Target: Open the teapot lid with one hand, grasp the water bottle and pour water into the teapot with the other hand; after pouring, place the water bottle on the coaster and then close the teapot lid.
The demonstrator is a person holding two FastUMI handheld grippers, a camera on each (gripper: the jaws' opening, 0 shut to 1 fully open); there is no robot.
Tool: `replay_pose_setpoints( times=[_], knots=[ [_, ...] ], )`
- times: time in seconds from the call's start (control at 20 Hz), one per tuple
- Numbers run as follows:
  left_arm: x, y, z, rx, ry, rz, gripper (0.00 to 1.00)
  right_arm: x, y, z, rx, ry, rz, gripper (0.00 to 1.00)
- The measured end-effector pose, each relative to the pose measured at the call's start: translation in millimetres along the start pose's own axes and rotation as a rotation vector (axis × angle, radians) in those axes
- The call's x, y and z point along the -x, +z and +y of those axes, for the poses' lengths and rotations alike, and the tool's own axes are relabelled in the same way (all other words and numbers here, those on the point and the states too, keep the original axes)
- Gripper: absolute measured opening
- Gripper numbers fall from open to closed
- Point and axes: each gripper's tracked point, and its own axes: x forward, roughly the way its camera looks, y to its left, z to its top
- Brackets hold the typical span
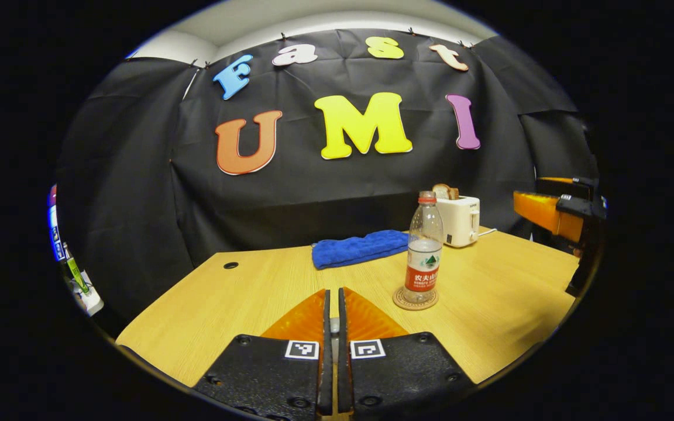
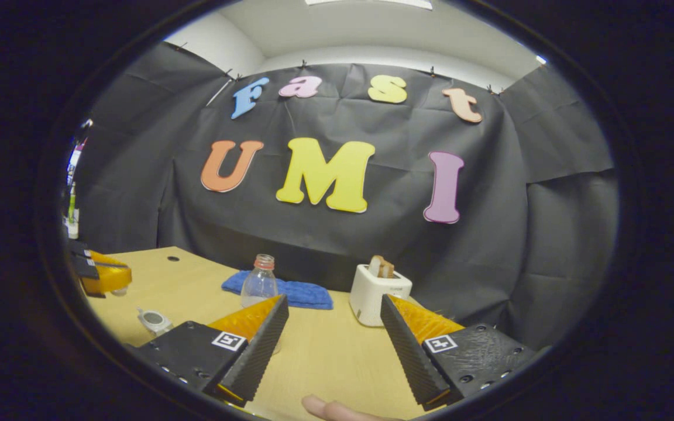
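Observation:
The water bottle (image 1: 425, 251), clear with a red label and partly full, stands upright on a round coaster (image 1: 415, 299) on the wooden table (image 1: 226, 310). My left gripper (image 1: 334, 292) is shut, pinching a small grey piece that looks like the teapot lid's knob. In the right gripper view the left gripper (image 2: 103, 273) hovers at the far left, and a small clear round-topped vessel, apparently the teapot (image 2: 152, 320), sits below and right of it. My right gripper (image 2: 334, 299) is open wide and holds nothing. The bottle (image 2: 259, 283) stands behind its left finger.
A white toaster (image 1: 458, 219) with bread stands at the back right, with a folded blue towel (image 1: 360, 247) left of it. In the right gripper view the toaster (image 2: 379, 292) and towel (image 2: 290, 292) lie ahead. A person's fingertip (image 2: 331, 409) shows at the bottom edge.

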Motion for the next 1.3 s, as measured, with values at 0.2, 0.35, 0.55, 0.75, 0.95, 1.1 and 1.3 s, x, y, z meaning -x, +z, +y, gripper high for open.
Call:
replay_pose_setpoints(
  times=[0.2,0.35,0.55,0.75,0.95,1.1,1.3],
  knots=[
    [-13,-10,-2,0.042,0.008,-0.017,0.06,5,-7,-9,-0.003,-0.009,-0.011,0.98],
    [-19,-9,-12,0.12,-0.044,-0.048,0.07,2,-14,-10,0.004,0.004,-0.003,0.95],
    [-22,-7,-20,0.149,-0.088,-0.07,0.07,-5,-17,-24,0.012,-0.008,-0.001,0.95],
    [-30,-10,-22,0.15,-0.087,-0.066,0.07,-5,-18,-46,-0.03,-0.038,0.014,0.98],
    [-37,-19,-18,0.14,-0.061,-0.051,0.06,-1,-11,-62,-0.062,-0.058,0.011,0.95],
    [-43,-28,-24,0.16,-0.069,-0.029,0.07,2,-9,-62,-0.044,-0.041,-0.007,0.95],
    [-47,-43,-22,0.173,-0.055,0.004,0.07,2,-10,-62,-0.014,-0.041,-0.006,0.95]
  ],
)
